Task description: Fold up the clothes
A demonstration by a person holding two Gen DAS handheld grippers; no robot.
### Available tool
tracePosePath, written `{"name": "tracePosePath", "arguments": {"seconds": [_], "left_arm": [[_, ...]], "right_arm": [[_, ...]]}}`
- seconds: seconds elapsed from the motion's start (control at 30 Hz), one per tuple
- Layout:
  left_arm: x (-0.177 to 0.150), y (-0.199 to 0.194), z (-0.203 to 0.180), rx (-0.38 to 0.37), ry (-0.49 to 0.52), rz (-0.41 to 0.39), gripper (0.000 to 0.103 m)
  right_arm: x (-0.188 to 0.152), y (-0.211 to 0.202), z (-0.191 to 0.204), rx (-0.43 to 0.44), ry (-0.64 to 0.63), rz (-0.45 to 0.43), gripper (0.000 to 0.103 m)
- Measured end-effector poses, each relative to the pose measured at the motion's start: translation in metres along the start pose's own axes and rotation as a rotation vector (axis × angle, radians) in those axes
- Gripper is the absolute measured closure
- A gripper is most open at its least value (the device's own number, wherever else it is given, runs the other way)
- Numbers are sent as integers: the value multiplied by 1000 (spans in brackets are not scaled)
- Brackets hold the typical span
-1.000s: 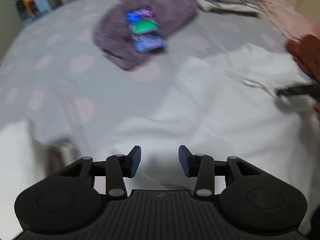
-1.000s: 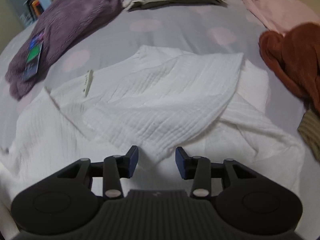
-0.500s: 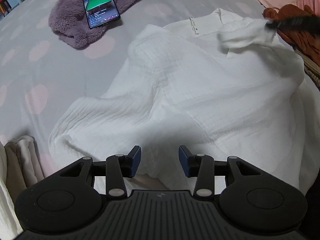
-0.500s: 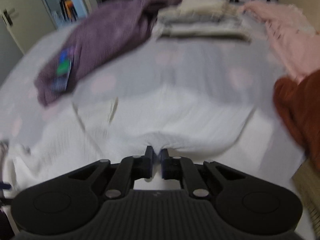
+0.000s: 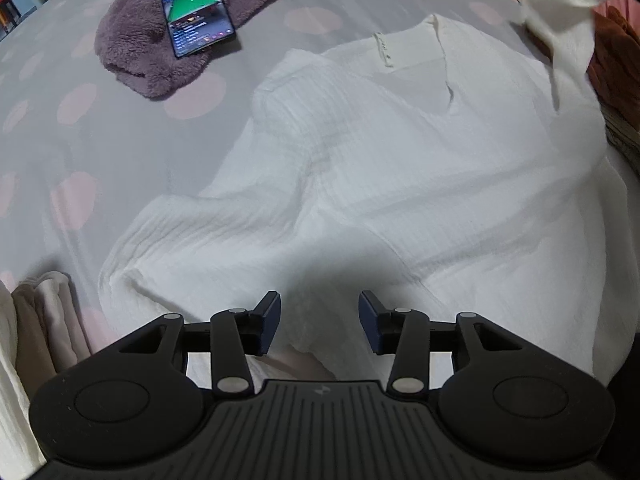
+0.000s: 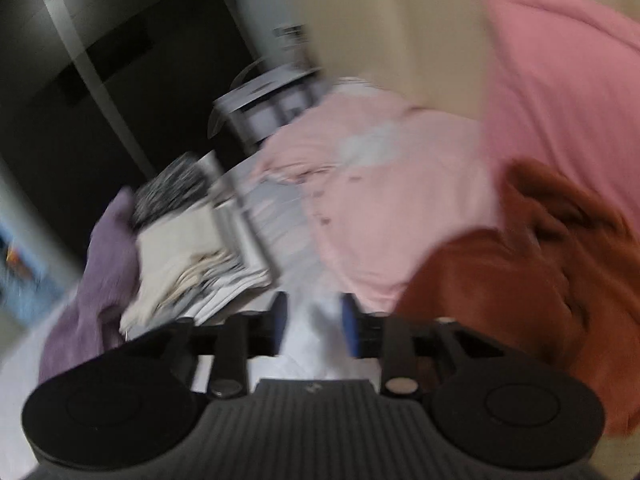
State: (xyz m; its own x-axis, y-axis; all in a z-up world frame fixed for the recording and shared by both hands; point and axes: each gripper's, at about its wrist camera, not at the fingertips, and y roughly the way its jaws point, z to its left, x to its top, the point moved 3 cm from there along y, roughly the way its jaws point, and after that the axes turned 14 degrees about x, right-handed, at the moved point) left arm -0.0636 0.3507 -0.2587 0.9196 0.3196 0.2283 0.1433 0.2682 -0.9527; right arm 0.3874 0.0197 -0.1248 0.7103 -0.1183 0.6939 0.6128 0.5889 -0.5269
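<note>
We are still at the spreading-out step: the white shirt (image 5: 400, 184) lies rumpled across the bed (image 5: 120, 168), collar and label toward the far side, one sleeve (image 5: 560, 12) lifted in the air at the top right of the left view. Our left claw (image 5: 319, 322) hangs half open over the near hem with nothing between its pads. Our right claw (image 6: 313, 330) has just been opening; its jaws stand apart in a badly smeared picture, with pale cloth showing in the gap (whether the pads press on it we cannot tell).

Next, we judge, the raised sleeve needs laying flat out to the side, and the left claw needs to pinch the hem and draw the body smooth before any fold.

Hard to read: the right view is all motion blur, showing only pink garments (image 6: 400, 200), a rust one (image 6: 520, 280) and a folded stack (image 6: 192, 256). The right claw itself barely enters the left view. The shirt's right edge runs out of frame. A phone (image 5: 194, 8) lies on a purple towel (image 5: 132, 44), well apart.
</note>
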Motion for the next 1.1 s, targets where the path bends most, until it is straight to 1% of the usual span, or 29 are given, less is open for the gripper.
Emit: {"name": "tracePosePath", "arguments": {"seconds": [0.07, 0.1, 0.23, 0.33, 0.43, 0.5, 0.53, 0.57, 0.63, 0.67, 0.8, 0.87, 0.9, 0.97, 1.03, 1.1], "left_arm": [[-1, 2, -4, -12, 3, 13, 62], [-1, 3, -6, -15, 5, 14, 62], [7, 5, -11, -25, 9, -13, 62], [19, 11, -9, -34, 15, -48, 62], [35, 20, -2, -45, 29, -94, 59], [48, 29, 8, -39, 23, -114, 58], [54, 34, 15, -35, 13, -122, 58], [60, 38, 23, -37, -3, -131, 58], [76, 45, 37, -52, -38, -146, 57], [83, 48, 43, -60, -53, -155, 57], [110, 58, 65, -63, -116, -178, 56], [122, 64, 72, -58, -132, -178, 56], [127, 68, 74, -51, -125, -178, 56], [132, 74, 71, -45, -72, -173, 56], [136, 82, 67, -59, -30, -153, 56], [137, 89, 64, -61, -13, -128, 56]], "right_arm": [[-25, -10, -5, -10, -49, 54, 67], [-42, -14, -8, -11, -78, 98, 67], [-112, -31, -23, -4, -182, 265, 67], [-159, -38, -30, 22, -217, 376, 67], [-195, -31, -17, 93, -311, 466, 67], [-203, -19, 6, 173, -413, 491, 65], [-207, -13, 17, 213, -464, 502, 62], [-211, -7, 29, 254, -516, 513, 57], [-211, 16, 52, 311, -625, 525, 51], [-210, 28, 63, 339, -680, 531, 51], [-201, 70, 97, 375, -879, 553, 51], [-195, 94, 109, 396, -919, 577, 51], [-194, 104, 113, 407, -927, 599, 51], [-194, 123, 120, 422, -952, 651, 51], [-198, 142, 126, 406, -996, 707, 51], [-202, 157, 128, 382, -1011, 758, 51]]}}
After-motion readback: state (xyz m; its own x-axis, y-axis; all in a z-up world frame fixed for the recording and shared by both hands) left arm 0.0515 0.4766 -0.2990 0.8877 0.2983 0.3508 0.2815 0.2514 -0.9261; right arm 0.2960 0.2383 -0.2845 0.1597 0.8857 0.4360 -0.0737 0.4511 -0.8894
